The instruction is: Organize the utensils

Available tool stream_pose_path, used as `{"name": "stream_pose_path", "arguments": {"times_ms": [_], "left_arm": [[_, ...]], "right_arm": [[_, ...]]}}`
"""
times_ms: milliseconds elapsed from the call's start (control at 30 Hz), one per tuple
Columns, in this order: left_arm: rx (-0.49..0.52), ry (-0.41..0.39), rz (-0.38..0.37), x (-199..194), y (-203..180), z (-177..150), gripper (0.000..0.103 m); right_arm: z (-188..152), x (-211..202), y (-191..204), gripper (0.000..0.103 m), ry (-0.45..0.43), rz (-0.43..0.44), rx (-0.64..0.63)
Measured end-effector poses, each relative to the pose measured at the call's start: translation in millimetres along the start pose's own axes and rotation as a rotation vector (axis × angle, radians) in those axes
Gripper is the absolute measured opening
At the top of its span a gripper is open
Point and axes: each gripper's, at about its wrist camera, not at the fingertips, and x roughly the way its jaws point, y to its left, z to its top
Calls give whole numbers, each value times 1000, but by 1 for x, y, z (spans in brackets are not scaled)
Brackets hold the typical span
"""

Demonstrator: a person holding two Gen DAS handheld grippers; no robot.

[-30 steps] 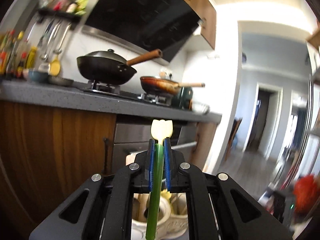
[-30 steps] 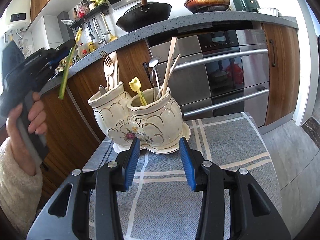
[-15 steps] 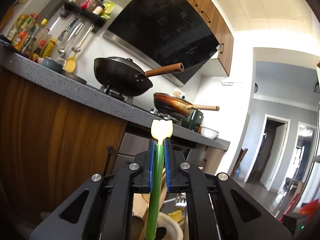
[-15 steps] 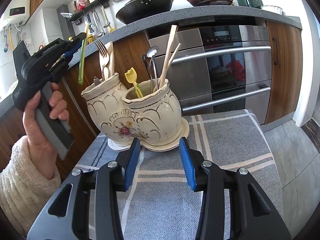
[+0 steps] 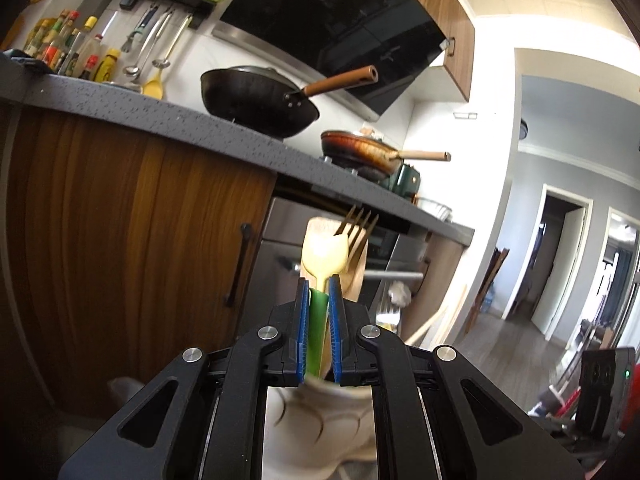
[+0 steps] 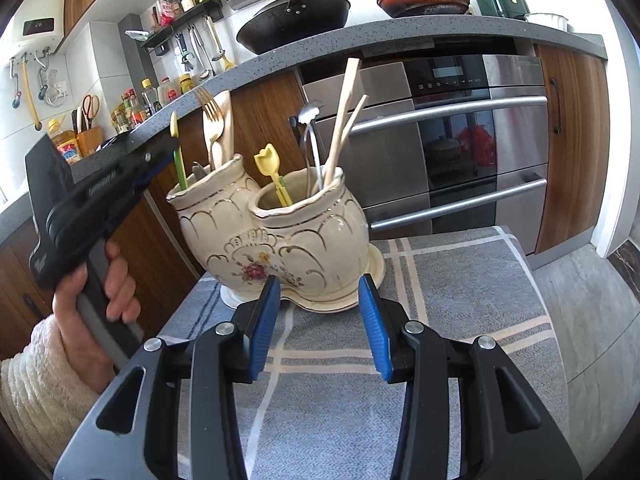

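Left gripper (image 5: 319, 330) jaws nearly closed, clamped on green stem of tulip-headed pick (image 5: 318, 320), yellow head just above pads. In right wrist view, left gripper (image 6: 160, 160) level beside ceramic two-pot holder (image 6: 276, 240), pick (image 6: 178, 158) upright with lower end inside left pot's mouth. Right gripper (image 6: 320, 324) jaws part open, empty, hovering just in front of holder base, not touching it.

Step in hand, by judgement: seating pick in left pot. Best done keeping stem vertical, easing straight down until tip bottoms out, then opening jaws only slightly and backing off level, away from holder. Releasing too high risks pick tipping out over rim.

Obstacles in same pot: gold fork (image 6: 210, 122) and wooden spoon (image 6: 224, 126) standing just behind pick; left jaws likely to knock them if pushed further over holder. Right pot of holder: second yellow tulip pick (image 6: 272, 172), metal spoon (image 6: 312, 136), wooden chopsticks (image 6: 344, 120). Holder on saucer on grey checked cloth (image 6: 460, 280) covering bench. Behind holder: oven (image 6: 460, 128), worktop with wok (image 6: 296, 20). Hand (image 6: 92, 292) in cream fleece sleeve on left gripper's handle.
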Motion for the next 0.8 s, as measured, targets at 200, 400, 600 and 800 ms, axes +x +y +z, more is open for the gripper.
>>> {"name": "stream_pose_path", "arguments": {"times_ms": [200,400,600,800], "left_arm": [[76,134,-8,-17,-14,-9,27],[131,288,23,-43,-35,-18,56],[187,394,110,-70,-60,-24,79],[202,377,227,-98,-77,-18,92]], "right_arm": [[0,-9,11,43,-1,18,-8],[3,-20,24,49,30,-9,-31],[5,-37,38,65,56,-42,-51],[5,-66,57,84,24,-85,-96]]}}
